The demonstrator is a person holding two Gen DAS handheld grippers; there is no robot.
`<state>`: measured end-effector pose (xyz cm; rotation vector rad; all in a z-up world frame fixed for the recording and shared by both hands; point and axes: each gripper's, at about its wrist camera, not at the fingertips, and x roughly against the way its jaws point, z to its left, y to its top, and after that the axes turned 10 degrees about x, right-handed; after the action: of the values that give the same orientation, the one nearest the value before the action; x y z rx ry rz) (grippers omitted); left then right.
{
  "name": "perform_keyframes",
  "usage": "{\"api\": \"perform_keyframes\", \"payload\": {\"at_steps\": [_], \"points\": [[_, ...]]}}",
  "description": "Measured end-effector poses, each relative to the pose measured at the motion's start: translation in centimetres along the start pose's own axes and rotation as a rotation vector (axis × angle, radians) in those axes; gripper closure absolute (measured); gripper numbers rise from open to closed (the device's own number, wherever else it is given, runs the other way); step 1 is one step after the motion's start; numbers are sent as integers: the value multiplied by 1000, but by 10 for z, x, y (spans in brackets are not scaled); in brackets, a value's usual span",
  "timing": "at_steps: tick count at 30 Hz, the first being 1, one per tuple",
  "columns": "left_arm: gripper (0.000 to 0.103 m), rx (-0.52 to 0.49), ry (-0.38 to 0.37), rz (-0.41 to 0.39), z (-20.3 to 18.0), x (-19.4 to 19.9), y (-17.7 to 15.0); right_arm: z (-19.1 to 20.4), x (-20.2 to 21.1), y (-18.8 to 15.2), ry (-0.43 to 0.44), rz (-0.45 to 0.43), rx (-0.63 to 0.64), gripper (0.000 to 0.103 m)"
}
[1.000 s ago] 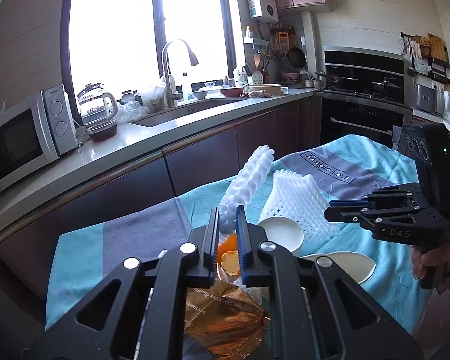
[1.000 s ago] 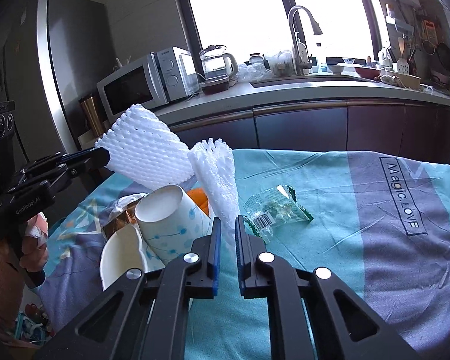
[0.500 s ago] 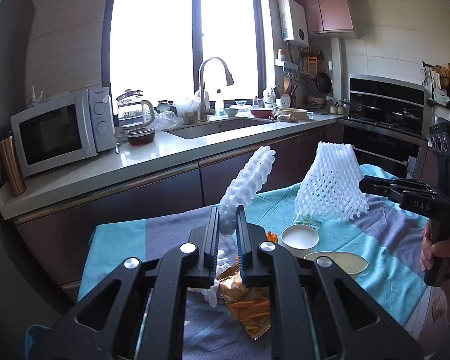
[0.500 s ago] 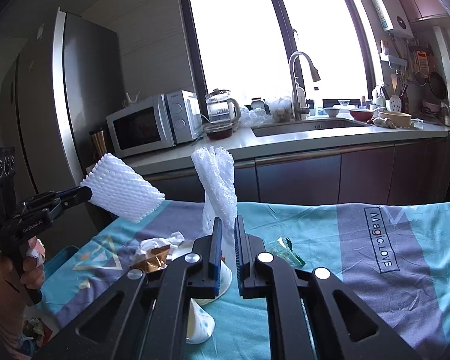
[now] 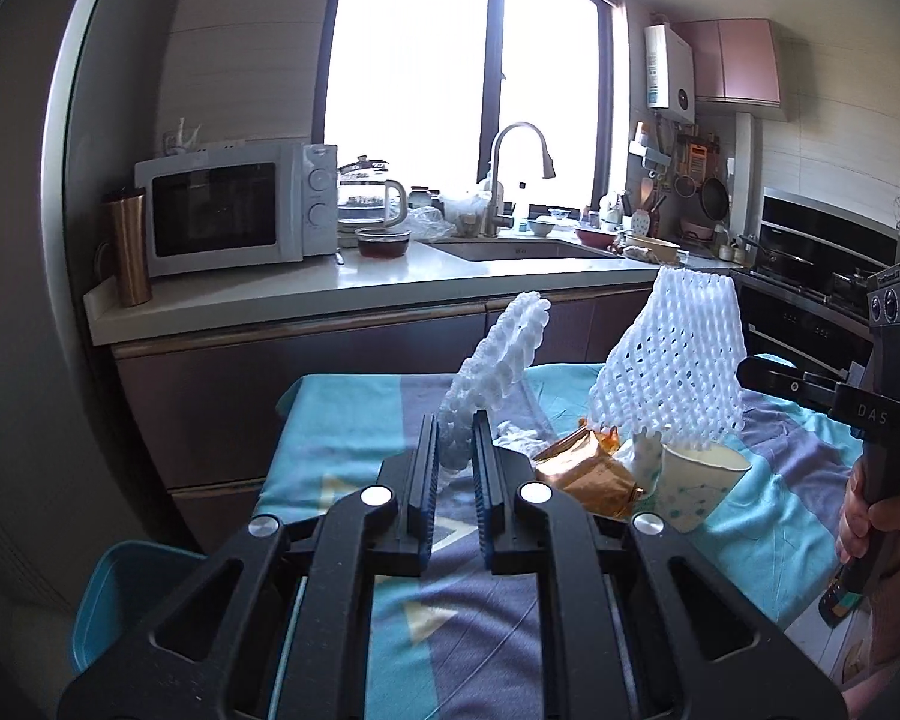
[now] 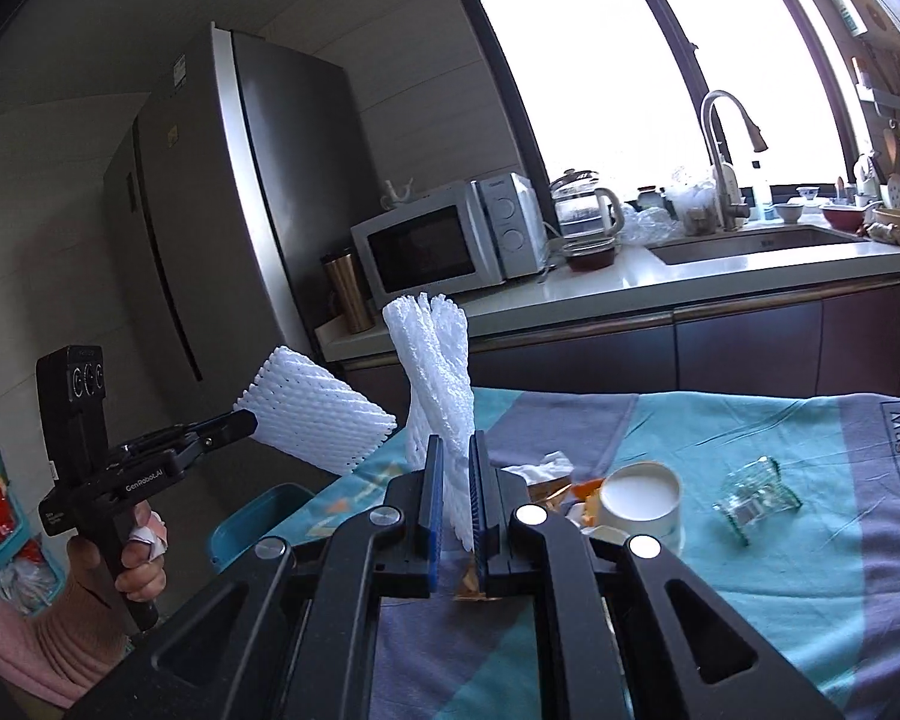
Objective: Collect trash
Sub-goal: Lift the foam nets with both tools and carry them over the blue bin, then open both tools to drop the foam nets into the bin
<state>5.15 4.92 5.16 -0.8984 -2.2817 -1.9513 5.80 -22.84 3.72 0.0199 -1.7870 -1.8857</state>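
Each claw pinches 1 white foam fruit net, a soft tube of knobbly open mesh. The left claw (image 5: 455, 450) is clamped on the flattened white foam net (image 5: 498, 360), which slants up above the worktop. The right claw (image 6: 455, 480) grips the flared white foam net (image 6: 435, 372), held upright in the air. Below them, on the teal and grey cloth (image 6: 750, 570) covering the worktop, lie a crinkled gold foil wrapper (image 5: 588, 474), a white dotted paper cup (image 5: 693, 483) and a crumpled clear plastic wrapper (image 6: 753, 498). A blue plastic bin (image 5: 126, 594) stands beside the worktop, with a white microwave (image 5: 234, 207) on the kitchen counter behind.
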Motion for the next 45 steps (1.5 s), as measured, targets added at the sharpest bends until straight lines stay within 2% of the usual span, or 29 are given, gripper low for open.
{"api": "perform_keyframes", "payload": {"at_steps": [14,27,34,45], "points": [[92,119,186,-3,90,63,-29,56,-72,-17,225,112,-33,96],[92,218,340,-2,159,89,-47,118,-142,-9,392,192,-2,96],[92,229,401,26,182,86,-58,143,-183,-9,435,244,-6,96],[91,263,459,120,212,49,-75,174,-245,-14,462,339,-9,96]]}}
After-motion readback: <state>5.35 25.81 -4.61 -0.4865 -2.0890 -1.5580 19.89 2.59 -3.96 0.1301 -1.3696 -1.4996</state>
